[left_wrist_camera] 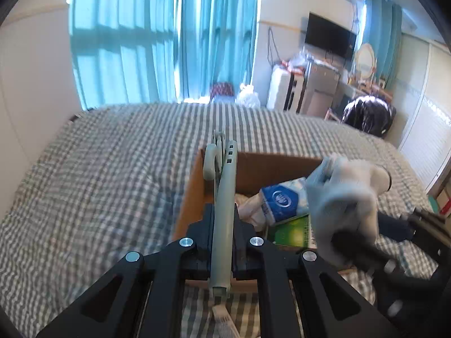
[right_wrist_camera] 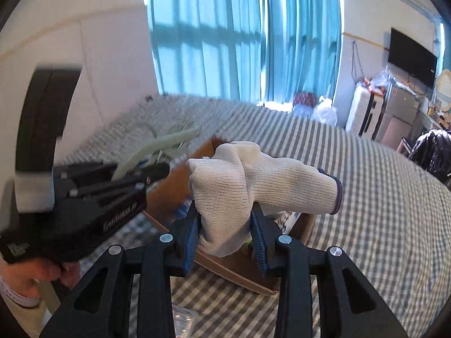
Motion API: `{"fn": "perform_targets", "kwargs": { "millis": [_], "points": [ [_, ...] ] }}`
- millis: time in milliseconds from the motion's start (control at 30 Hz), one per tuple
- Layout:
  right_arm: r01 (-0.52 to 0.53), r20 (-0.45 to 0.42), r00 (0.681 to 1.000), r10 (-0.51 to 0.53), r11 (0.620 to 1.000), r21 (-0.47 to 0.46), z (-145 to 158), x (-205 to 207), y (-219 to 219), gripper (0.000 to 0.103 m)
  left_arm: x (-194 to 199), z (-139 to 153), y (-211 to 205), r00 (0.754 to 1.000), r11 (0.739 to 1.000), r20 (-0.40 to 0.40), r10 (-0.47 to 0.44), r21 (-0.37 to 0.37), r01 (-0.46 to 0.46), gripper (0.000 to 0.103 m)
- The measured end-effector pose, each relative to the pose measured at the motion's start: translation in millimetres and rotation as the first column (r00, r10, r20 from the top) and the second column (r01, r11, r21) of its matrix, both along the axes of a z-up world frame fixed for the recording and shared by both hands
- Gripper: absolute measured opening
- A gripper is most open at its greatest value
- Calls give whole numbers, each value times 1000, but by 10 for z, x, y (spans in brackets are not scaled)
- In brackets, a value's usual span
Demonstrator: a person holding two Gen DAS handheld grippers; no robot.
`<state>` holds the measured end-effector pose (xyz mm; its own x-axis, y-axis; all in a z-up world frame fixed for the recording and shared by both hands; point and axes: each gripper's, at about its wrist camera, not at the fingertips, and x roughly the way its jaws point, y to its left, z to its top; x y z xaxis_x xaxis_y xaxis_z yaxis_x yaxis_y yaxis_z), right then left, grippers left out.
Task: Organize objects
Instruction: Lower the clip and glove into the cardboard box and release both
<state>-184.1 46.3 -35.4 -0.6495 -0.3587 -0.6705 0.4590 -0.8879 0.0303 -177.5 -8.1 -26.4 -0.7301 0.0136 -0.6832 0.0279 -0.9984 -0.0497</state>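
Note:
My left gripper (left_wrist_camera: 222,222) is shut on a pale green plastic hanger (left_wrist_camera: 224,197), held over the left wall of an open cardboard box (left_wrist_camera: 194,186) on the bed. My right gripper (right_wrist_camera: 225,219) is shut on a white knit glove (right_wrist_camera: 239,183) with a purple cuff, held above the same box (right_wrist_camera: 174,183). The glove (left_wrist_camera: 341,194) and right gripper (left_wrist_camera: 363,248) show blurred at the right of the left wrist view. The left gripper (right_wrist_camera: 146,171) with the hanger (right_wrist_camera: 157,146) shows at the left of the right wrist view.
The box holds a blue-and-white tissue pack (left_wrist_camera: 282,200) and a green package (left_wrist_camera: 293,231). It sits on a grey-and-white checked bedspread (left_wrist_camera: 98,174). Teal curtains (left_wrist_camera: 169,42), a wall TV (left_wrist_camera: 329,36) and cluttered furniture (left_wrist_camera: 310,90) lie beyond the bed.

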Motion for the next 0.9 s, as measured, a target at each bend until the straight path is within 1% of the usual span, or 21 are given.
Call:
{"fn": "perform_targets", "kwargs": {
  "millis": [100,200,267,400,467,500,533,567,600,633,733,767,800,833,900],
  "points": [
    [-10,57,998,10,1000,8,-291,-161,12,33,-205,-193,41,1000,1000,21,-15,1,15,9],
    [-14,70,997,15,1000,-6,-466,-297,38,34,-330,-334,88,999,999,11,-45,-19,46,9],
    [-17,68,998,19,999,-32,-504,-366,70,35,-429,-418,89,999,999,23,-45,-28,45,9],
    [-17,71,997,23,995,-94,-533,-464,122,39,-559,-528,58,997,999,53,-47,-12,48,9],
    [-7,82,996,18,991,-135,-552,-515,148,44,-558,-545,53,998,999,50,-43,-12,44,9],
    [-5,87,996,20,986,-168,-550,-545,192,51,-557,-542,60,998,999,48,-44,-8,44,12],
    [1,87,996,16,982,-189,-543,-543,229,64,-549,-552,56,998,999,53,-44,-4,44,13],
    [16,86,996,2,978,-206,-520,-560,280,70,-523,-553,60,998,999,53,-41,3,41,14],
    [31,80,997,-14,975,-218,-476,-554,332,74,-501,-552,58,998,999,55,-38,5,38,15],
    [40,73,997,-24,973,-227,-434,-548,361,74,-485,-536,54,998,999,57,-37,6,36,17],
    [56,50,998,-44,968,-245,-277,-505,450,75,-371,-456,84,998,999,57,-39,-12,40,31],
    [68,38,997,-61,967,-244,-213,-479,489,75,-311,-409,90,998,999,50,-32,-20,33,41],
    [77,27,997,-72,967,-244,-147,-444,523,75,-254,-364,92,999,999,43,-27,-26,29,53],
    [81,22,997,-78,966,-247,-93,-405,549,76,-207,-324,87,999,999,36,-24,-27,25,56],
    [97,16,995,-96,962,-256,40,-303,595,76,-67,-216,83,1000,1000,26,-6,-30,7,57]
  ]
}}
